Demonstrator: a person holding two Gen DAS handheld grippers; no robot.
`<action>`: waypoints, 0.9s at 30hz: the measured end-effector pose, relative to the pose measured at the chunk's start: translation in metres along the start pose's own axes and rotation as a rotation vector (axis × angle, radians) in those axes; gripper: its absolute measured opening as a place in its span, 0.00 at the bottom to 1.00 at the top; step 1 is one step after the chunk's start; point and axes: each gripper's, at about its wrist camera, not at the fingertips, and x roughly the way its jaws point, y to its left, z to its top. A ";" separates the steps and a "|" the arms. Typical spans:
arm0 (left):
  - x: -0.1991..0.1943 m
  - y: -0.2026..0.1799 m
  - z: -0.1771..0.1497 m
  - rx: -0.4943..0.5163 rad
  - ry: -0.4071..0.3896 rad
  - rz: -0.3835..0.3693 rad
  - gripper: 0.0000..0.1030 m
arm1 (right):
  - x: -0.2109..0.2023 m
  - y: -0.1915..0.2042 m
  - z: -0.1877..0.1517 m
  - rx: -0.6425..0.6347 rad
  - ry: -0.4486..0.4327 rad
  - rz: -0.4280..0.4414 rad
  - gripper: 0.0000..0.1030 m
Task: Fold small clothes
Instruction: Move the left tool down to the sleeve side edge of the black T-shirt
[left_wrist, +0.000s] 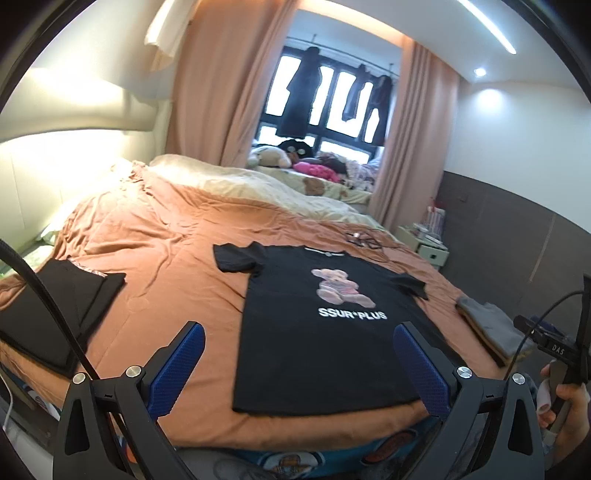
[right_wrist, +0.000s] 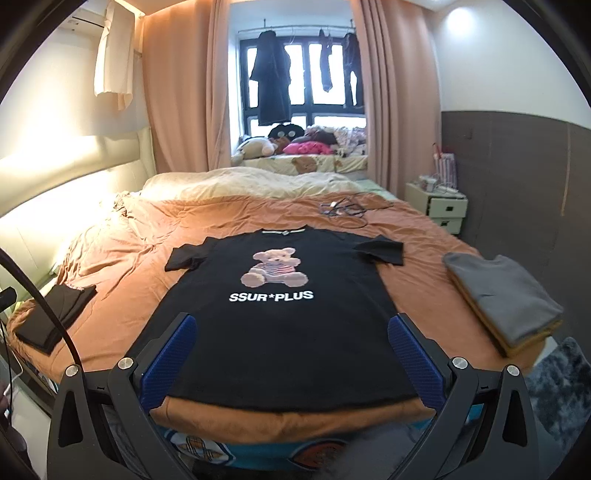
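Observation:
A black T-shirt (left_wrist: 325, 332) with a teddy bear print and "SSUR*PLUS" lies spread flat, face up, on the orange bedcover (left_wrist: 166, 236), hem toward me; it also shows in the right wrist view (right_wrist: 273, 325). My left gripper (left_wrist: 299, 365) is open and empty, hovering over the shirt's lower left part near the bed's front edge. My right gripper (right_wrist: 291, 358) is open and empty above the shirt's hem. The right gripper's handle and the hand holding it show at the left wrist view's right edge (left_wrist: 561, 354).
A folded black garment (left_wrist: 55, 306) lies at the bed's left, also in the right wrist view (right_wrist: 55, 314). A folded grey and tan stack (right_wrist: 506, 299) sits at the bed's right edge. Cables (right_wrist: 343, 210) lie farther up the bed. A nightstand (right_wrist: 439, 206) stands at the right.

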 end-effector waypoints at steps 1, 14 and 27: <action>0.007 0.005 0.004 -0.006 0.002 0.000 1.00 | 0.008 -0.002 0.004 0.004 0.006 0.014 1.00; 0.109 0.042 0.032 -0.055 0.116 0.086 0.94 | 0.124 -0.008 0.052 0.002 0.089 0.082 1.00; 0.214 0.085 0.076 -0.152 0.211 0.134 0.80 | 0.228 -0.008 0.100 -0.022 0.185 0.187 1.00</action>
